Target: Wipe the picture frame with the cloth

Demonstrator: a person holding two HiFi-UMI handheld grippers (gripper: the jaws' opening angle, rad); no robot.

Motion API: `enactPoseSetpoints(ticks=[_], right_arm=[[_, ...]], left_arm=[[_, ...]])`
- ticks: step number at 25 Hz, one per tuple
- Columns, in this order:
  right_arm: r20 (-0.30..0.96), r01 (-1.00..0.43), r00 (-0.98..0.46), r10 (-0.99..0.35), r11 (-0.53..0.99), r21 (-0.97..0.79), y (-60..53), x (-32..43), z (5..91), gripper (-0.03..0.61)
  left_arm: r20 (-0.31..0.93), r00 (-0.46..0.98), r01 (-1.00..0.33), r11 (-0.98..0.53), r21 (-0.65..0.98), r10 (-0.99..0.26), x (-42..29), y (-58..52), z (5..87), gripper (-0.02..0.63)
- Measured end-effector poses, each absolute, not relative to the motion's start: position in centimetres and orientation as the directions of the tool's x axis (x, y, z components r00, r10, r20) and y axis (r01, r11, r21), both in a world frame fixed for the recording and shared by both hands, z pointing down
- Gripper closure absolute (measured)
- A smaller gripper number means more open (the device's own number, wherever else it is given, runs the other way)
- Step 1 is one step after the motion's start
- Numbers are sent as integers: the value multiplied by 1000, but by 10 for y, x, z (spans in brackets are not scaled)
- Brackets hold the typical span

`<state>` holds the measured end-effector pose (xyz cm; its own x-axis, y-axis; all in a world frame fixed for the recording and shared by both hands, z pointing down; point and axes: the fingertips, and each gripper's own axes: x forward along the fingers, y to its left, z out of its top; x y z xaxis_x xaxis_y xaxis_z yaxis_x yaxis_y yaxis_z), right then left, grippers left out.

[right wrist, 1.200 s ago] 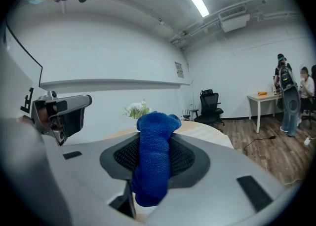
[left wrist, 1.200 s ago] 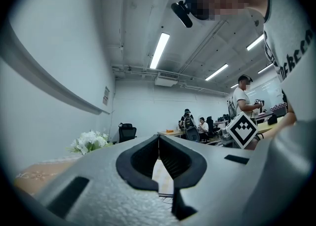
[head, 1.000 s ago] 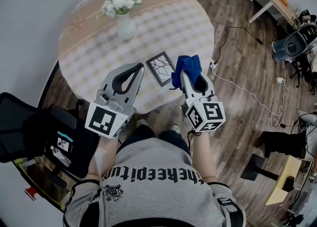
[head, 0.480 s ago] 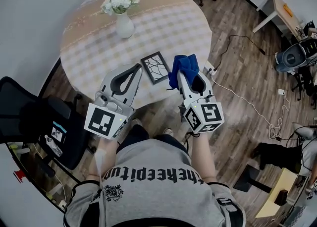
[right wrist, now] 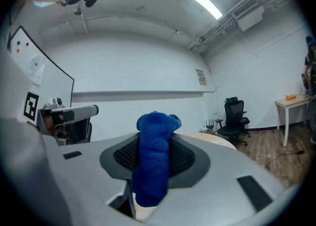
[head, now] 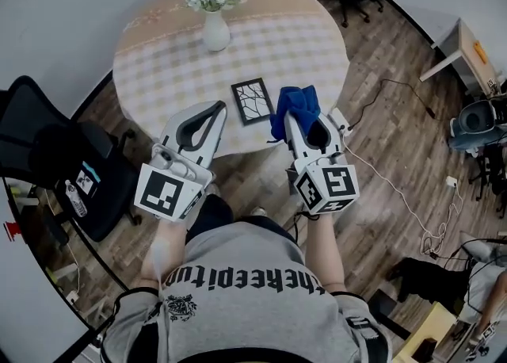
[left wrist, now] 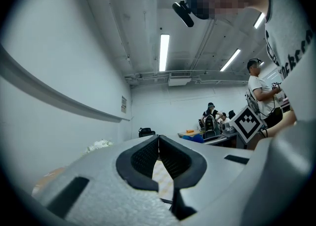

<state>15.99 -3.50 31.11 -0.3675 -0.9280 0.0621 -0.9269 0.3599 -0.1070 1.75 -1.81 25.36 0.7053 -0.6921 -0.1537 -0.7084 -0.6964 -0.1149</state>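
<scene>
A small black picture frame [head: 253, 101] with a white cracked pattern lies flat near the front edge of the round table [head: 166, 60]. My right gripper [head: 288, 116] is shut on a blue cloth [head: 296, 106], which bunches out past its tips just right of the frame. The right gripper view shows the blue cloth [right wrist: 154, 158] clamped between the jaws. My left gripper [head: 219, 108] hangs to the left of the frame, over the table's edge, shut and holding nothing. In the left gripper view the left gripper [left wrist: 159, 143] has its tips together.
A white vase of white flowers [head: 215, 14] stands at the back of the table. A black office chair [head: 75, 171] sits to the left. Cables [head: 412, 187] run across the wooden floor on the right, near a desk [head: 467, 52].
The view has shifted, so the table and frame sit a little further right and up in the picture. Both grippers keep their pose, and the cloth stays clamped.
</scene>
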Motion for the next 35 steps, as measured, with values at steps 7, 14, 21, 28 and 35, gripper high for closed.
enactPoseSetpoints(ticks=[7, 14, 21, 28, 35], right_arm=[[43, -894, -444, -895, 439, -91, -16, 160, 304, 436], [15, -859, -509, -861, 506, -82, 3, 160, 301, 436], [-1, -835, -547, -837, 545, -67, 16, 158, 301, 434], [-13, -825, -563, -826, 563, -45, 24, 156, 299, 435], [-24, -826, -561, -828, 561, -53, 26, 165, 296, 435]], left_arm=[[-158, 643, -766, -632, -117, -750, 19, 12, 253, 597], [-160, 598, -802, -586, -119, -786, 24, 38, 257, 597], [-155, 564, -826, -550, -123, -811, 25, 56, 259, 597], [-157, 550, -835, -538, -117, -820, 28, 65, 258, 597], [-158, 553, -833, -540, -117, -818, 36, 64, 257, 598]])
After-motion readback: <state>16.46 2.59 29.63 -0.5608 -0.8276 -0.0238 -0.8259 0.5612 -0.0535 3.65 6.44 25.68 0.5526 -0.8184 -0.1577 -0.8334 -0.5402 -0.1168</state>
